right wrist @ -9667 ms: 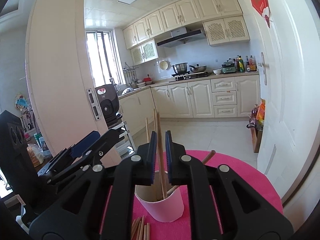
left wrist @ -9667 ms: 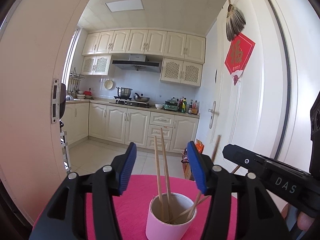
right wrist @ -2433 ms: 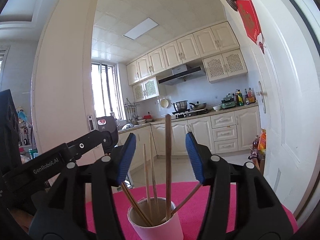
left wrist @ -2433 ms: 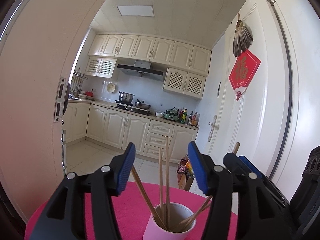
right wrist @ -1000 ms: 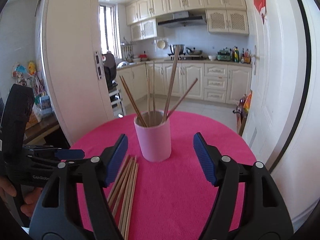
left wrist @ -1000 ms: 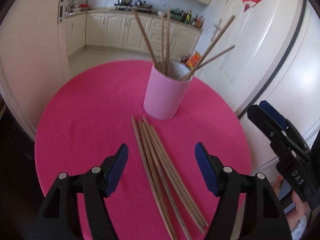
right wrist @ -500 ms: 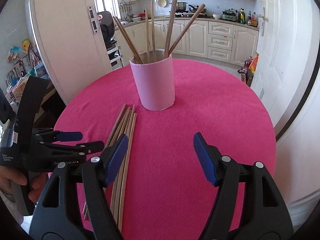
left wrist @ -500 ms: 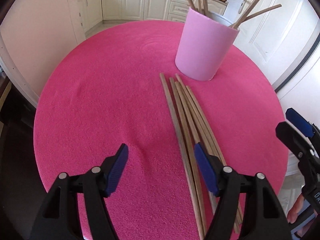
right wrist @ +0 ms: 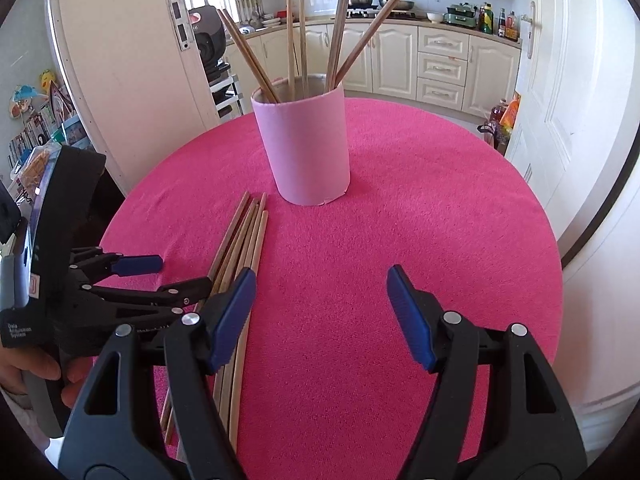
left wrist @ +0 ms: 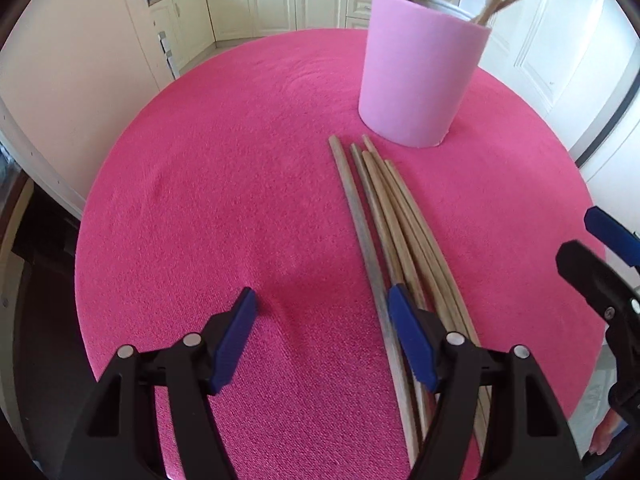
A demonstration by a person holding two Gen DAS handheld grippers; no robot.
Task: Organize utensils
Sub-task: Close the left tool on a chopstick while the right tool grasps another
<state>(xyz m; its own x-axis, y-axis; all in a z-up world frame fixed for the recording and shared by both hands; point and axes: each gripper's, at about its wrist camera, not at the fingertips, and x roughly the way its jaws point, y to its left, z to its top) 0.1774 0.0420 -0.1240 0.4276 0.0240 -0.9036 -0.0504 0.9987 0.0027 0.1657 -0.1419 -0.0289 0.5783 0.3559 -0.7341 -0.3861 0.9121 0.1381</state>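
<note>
Left gripper [left wrist: 320, 312] low over the table [left wrist: 224, 184], fingers wide open, nothing held; its right finger sits over the near end of the loose chopsticks [left wrist: 394, 224]. Right gripper [right wrist: 320, 296] also spread open, empty, beside the same bundle. 5 loose sticks lie touching, tips just short of the pink cup [right wrist: 304, 148], which holds 5 more. Risk: closing on the tight bundle may grab 2 at once or roll them; the light cup could tip on insertion.

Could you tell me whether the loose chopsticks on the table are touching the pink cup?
Apart. The right wrist view shows pink cloth between the tips of the loose chopsticks and the base of the pink cup; the left wrist view shows the same gap.
</note>
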